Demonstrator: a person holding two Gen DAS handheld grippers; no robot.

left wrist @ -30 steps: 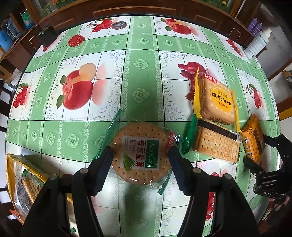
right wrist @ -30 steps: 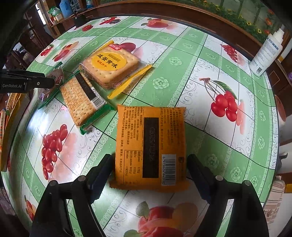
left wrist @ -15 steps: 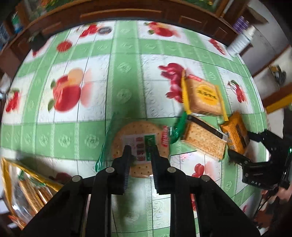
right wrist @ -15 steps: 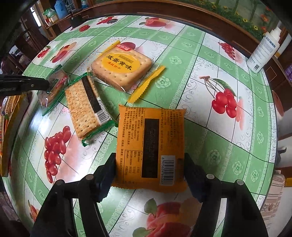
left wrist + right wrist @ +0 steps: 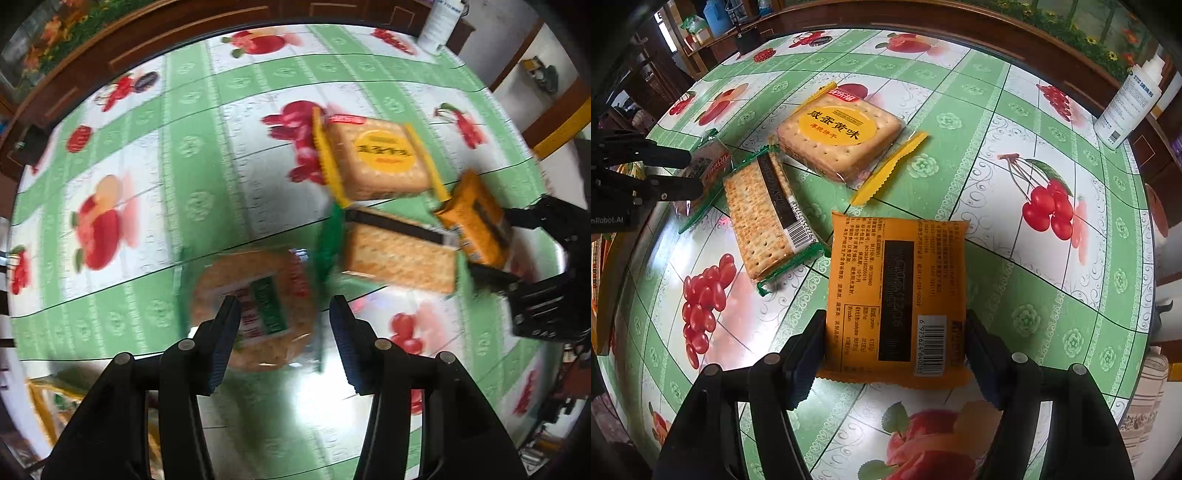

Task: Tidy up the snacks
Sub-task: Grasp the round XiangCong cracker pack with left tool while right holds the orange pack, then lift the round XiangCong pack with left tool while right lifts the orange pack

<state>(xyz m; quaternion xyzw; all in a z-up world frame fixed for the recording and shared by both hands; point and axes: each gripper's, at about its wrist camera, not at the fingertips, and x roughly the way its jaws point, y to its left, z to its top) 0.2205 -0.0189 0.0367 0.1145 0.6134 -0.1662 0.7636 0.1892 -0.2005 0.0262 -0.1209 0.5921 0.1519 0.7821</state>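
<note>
Left wrist view, blurred. The left gripper (image 5: 284,332) points down over a round cracker pack (image 5: 255,306) lying on the green fruit-print tablecloth (image 5: 192,155). Its jaws stand partly apart and have just been opening; the left finger (image 5: 221,339) overlaps the pack's label, the right finger sits at the pack's right edge, and the blur does not let me say whether either pad presses on it. To the right of the round pack lies a rectangular cracker pack (image 5: 399,254) with green wrapper ends, and beyond that a square biscuit pack (image 5: 376,158) with yellow ends. An orange packet (image 5: 472,221) sits just right of the rectangular pack, between the fingers of the right gripper (image 5: 491,240).

Right wrist view, sharp. The right gripper (image 5: 895,347) has its jaws moderately wide, both pads set against the side edges of the orange packet (image 5: 894,302), which lies barcode side up on the tablecloth (image 5: 1015,177). The jaws have just opened slightly, yet contact shows on both sides. Left of the orange packet, touching its corner, lies the rectangular cracker pack (image 5: 761,214); behind that, the square biscuit pack (image 5: 838,136). The left gripper (image 5: 687,173) reaches in at the far left over the round cracker pack (image 5: 709,166). A white bottle (image 5: 1130,103) stands far right of the orange packet, at the table's edge.
</note>
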